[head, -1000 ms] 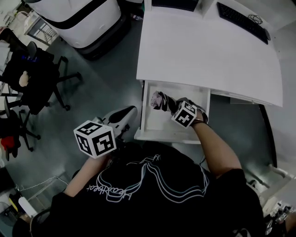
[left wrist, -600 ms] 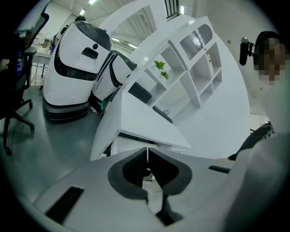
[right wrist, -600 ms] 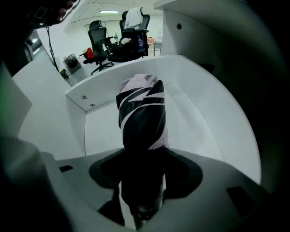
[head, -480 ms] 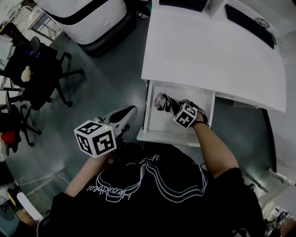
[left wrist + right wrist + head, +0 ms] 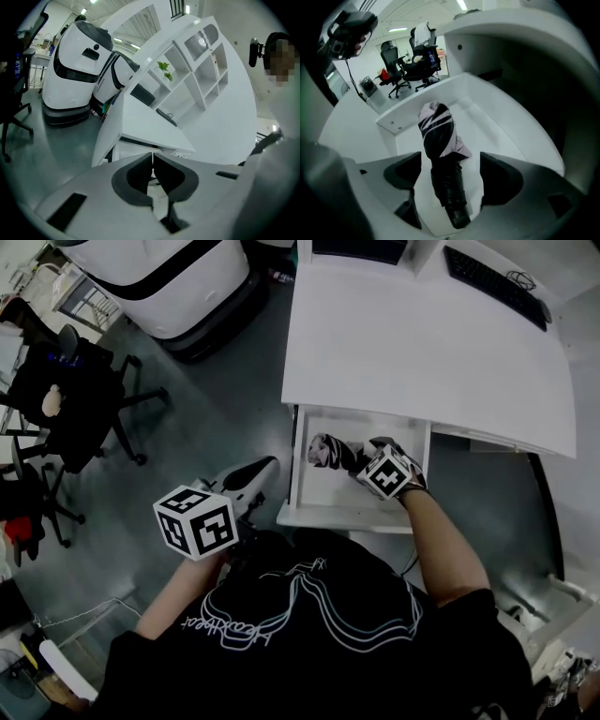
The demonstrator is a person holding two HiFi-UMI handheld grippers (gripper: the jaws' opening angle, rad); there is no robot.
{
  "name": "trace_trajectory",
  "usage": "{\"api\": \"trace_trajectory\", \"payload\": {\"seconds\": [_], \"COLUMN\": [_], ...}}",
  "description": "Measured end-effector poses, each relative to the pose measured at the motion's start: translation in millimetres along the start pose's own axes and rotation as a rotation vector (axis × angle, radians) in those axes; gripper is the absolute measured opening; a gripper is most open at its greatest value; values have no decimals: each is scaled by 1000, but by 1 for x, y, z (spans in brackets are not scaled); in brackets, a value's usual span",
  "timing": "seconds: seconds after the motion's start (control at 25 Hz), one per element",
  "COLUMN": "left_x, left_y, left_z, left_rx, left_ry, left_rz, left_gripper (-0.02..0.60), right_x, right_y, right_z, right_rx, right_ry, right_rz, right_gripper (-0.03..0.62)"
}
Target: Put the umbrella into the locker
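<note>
In the head view, the handle end of the umbrella [image 5: 328,452] is covered by the right gripper [image 5: 373,461]. The rear of the drawer [image 5: 337,516] is hidden beneath the desk [image 5: 422,343].

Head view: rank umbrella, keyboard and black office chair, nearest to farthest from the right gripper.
1. Umbrella, in the drawer, between the right gripper's just-opened jaws.
2. Keyboard, far right on the desk.
3. Black office chair, far left.

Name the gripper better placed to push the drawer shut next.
Left, probably. The left gripper is shut, empty and beside the front corner of the drawer. The right gripper reaches into the drawer; its jaws have just been opening, with the umbrella lying between them, so it must lift out first.
</note>
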State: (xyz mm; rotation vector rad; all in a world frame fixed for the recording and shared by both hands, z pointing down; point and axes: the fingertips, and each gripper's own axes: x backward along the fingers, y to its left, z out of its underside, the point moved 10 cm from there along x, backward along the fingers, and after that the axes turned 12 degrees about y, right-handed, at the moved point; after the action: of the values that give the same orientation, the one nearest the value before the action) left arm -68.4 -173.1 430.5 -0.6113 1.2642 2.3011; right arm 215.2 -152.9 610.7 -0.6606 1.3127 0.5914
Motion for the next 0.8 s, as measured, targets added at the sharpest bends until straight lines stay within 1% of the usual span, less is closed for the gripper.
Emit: {"api": "trace_trajectory", "payload": {"seconds": [0.08,0.16,0.24,0.28,0.36,0.4,0.52,0.64,0.72,0.8], "left_x": [1,3,5,6,8,10,15,19,22,26], "left_y": [-4,-7,-11,-13,-20,-24,-39,-56,-68,-81], "left_z": [0,-1,-4,-6,-9,-11,-19,-24,-27,-32], "left_rx": [-6,-16,-31,-38,-55,-66,-111,-155,-186,-224], "left_ry": [-2,-5,-11,-16,-29,-36,-57,-74,-82,-96], "left_rz": [7,12,16,19,28,33,53,95,128,158], "left_gripper": [12,12,12,12,12,13,12,12,12,12], "right_x": [24,57,93,111,144,159,199,230,249,269], "right_y": [2,6,12,16,25,32,49,61,68,74], "right_z": [-2,-6,-11,-13,-15,-16,-14,-6,1,9], "right_rx": [-49,-95,-124,-131,-143,-148,-154,-155,-154,-169], "right_ry": [-114,-261,-398,-465,-598,-654,-783,-885,-938,-1004], "right_rz": [-23,-51,-60,-51,-33,-28,-4,69,106,111], "right_gripper": [377,343,319,292,210,184,118,4,3,3]}}
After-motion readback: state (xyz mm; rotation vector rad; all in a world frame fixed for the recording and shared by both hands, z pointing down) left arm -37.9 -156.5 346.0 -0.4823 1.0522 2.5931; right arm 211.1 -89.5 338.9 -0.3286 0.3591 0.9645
